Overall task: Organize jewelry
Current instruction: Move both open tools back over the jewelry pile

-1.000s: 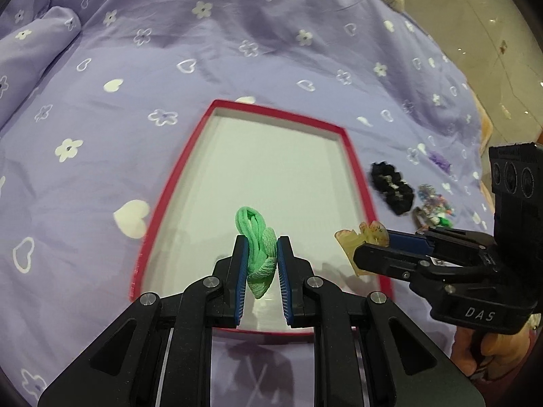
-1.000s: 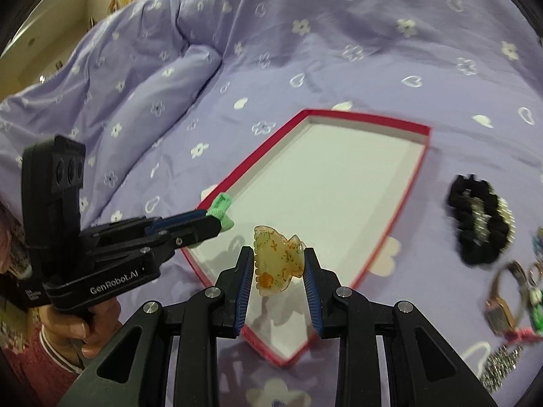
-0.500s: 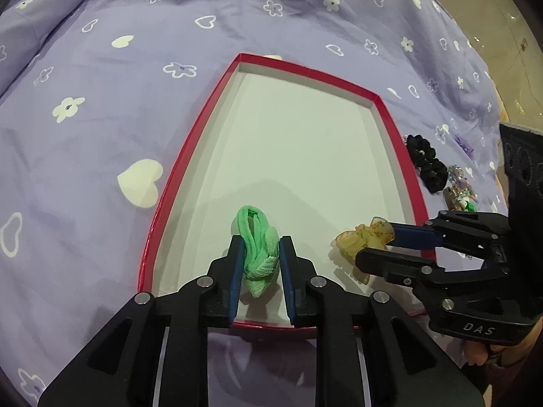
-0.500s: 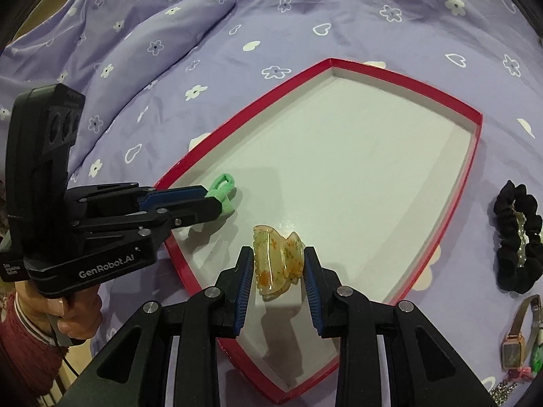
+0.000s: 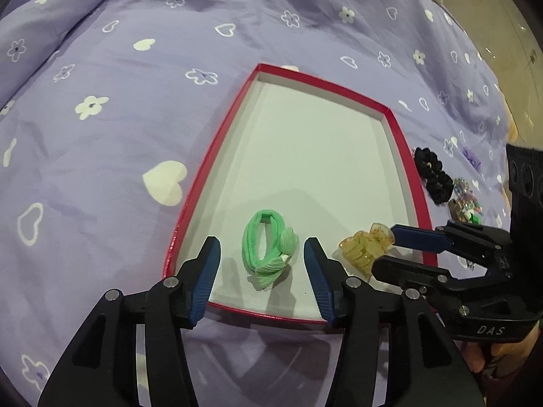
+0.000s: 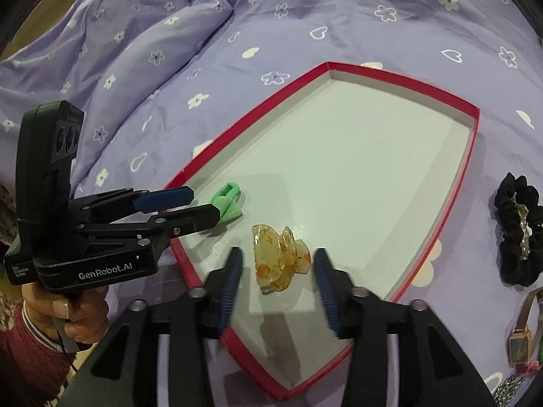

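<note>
Resting on the white floor of the red-rimmed tray (image 5: 397, 135), near its closest edge, the green hair tie (image 5: 268, 251) lies between the left gripper's (image 5: 262, 273) fingers, which have just been opening and stand clear of it. Just beside it, the amber hair claw (image 6: 278, 259) sits in the tray between the right gripper's (image 6: 278, 281) fingers, likewise just opened, touching neither pad. A black scrunchie (image 6: 517, 234) and a watch (image 6: 519, 342) lie on the purple bedspread (image 5: 101, 135).

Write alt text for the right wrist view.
The right gripper stands open around an amber hair claw lying in a red-rimmed tray on a purple bedspread. The left gripper is open by a green scrunchie.
</note>
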### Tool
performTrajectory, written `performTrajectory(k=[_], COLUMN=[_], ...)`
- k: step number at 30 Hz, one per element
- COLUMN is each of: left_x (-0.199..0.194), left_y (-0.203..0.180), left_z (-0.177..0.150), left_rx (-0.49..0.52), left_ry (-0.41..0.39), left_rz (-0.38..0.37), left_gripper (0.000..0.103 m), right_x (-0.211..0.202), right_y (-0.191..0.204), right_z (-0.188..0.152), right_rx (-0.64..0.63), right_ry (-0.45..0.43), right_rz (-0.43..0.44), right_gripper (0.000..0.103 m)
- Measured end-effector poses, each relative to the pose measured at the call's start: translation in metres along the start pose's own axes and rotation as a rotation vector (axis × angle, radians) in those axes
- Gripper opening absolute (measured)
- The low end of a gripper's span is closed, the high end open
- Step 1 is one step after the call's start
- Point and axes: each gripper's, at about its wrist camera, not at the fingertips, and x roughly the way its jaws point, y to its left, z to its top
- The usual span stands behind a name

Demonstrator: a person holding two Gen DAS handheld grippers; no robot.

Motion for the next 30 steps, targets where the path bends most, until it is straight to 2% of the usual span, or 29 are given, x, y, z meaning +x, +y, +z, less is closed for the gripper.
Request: performTrajectory(k=[7,10,20,30], left_x=[-0.019,-0.025,-0.021,-0.004], left_y=[-0.012,-0.025,-0.081,-0.138], left_z=[0.006,0.009,0.014,0.018], left_rx=[0.007,0.026,0.097,0.169], left_ry=[-0.039,-0.054,-0.052,-0.016], left_rz=[-0.005,-0.018,-0.084,-0.14], left_gripper=[0.051,0.054,0.055,0.055], right_x=[-0.03,-0.05,-0.105,-0.154], right_y=[-0.005,-0.016,-0.071,-0.134], right_z=[-0.007,-0.016,-0.052,-0.09], right_rx=[0.036,0.072,0.217,0.341], right_ry=[-0.075,-0.119,-0.207,-0.273], right_rz=[0.008,-0.001,-0.083,-0.189], right_gripper=[0.049,0.049,0.049,0.049])
